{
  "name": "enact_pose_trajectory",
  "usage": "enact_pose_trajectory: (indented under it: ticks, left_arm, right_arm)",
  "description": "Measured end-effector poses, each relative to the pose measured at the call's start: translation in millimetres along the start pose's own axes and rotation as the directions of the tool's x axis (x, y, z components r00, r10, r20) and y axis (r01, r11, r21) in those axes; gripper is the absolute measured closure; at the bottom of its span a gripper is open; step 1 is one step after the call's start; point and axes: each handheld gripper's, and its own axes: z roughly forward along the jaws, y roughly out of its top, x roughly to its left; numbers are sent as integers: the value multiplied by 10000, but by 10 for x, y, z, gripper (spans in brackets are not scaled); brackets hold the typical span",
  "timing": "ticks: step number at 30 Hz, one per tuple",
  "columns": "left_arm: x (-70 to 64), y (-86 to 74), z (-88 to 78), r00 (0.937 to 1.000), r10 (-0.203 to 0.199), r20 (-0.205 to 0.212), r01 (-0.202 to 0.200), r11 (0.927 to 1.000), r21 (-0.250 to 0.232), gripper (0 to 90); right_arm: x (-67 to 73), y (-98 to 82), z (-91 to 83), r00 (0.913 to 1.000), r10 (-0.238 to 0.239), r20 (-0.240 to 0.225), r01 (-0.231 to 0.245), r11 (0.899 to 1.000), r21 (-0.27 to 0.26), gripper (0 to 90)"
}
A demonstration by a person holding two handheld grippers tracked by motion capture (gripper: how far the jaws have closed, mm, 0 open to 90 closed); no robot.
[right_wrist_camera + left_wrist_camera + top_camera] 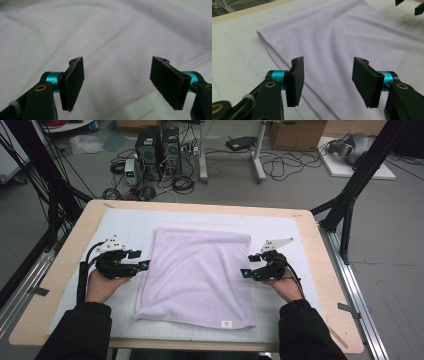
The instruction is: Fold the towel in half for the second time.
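Observation:
A pale lilac towel (197,275) lies flat on the white mat, folded into a rectangle, with a small white label (226,323) near its front edge. My left gripper (142,260) hovers at the towel's left edge, open, its pads (295,80) straddling the hem (287,62) with nothing between them. At the towel's right edge my right gripper (248,265) is open too, its pads (73,83) apart above the towel's cloth (105,37) and seam. Both point inward toward the towel.
The white mat (125,225) covers a wooden table (90,210). Beyond the far edge are computer towers (157,147), cables on the floor and table legs. Black frame struts (350,200) stand at the right.

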Motion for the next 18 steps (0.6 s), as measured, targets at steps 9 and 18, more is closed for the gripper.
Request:
enact_pose_trajectory:
  ticks: [9,18]
  left_arm:
    - [143,327,42,9987,228,-465,-221,9996,157,457]
    - [216,503,187,9933,325,-1112,-282,9988,401,488]
  right_arm:
    - [-147,391,-77,9980,-293,565,286,9995,131,271]
    - [-300,539,-32,9909,-232,1327,183,9991,384,266]
